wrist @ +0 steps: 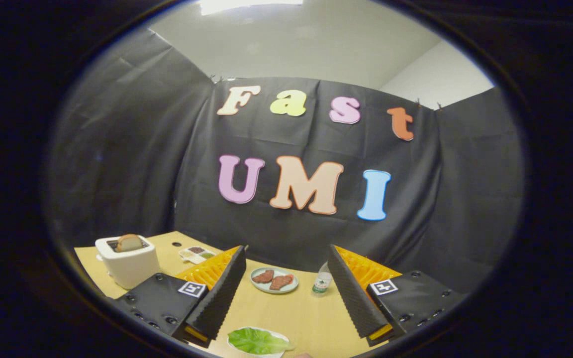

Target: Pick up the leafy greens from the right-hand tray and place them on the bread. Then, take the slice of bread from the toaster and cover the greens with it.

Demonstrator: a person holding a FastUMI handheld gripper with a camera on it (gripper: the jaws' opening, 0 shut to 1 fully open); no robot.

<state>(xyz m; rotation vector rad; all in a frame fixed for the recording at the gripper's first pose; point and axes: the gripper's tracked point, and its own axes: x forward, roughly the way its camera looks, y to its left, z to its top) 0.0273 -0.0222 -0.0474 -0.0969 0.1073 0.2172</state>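
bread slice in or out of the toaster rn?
In. The bread slice stands upright in the slot of the white toaster, its top poking out. The gripper is open, holding nothing.

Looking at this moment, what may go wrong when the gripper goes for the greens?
1. The gripper is open and apart from the leafy greens, which lie flat on a white tray; the fingers may catch the rim or only pinch a leaf edge.
2. A small bottle stands near one finger; a sideways move might tip it.
3. The bread slice sits deep in the toaster, so gripping it may be awkward.
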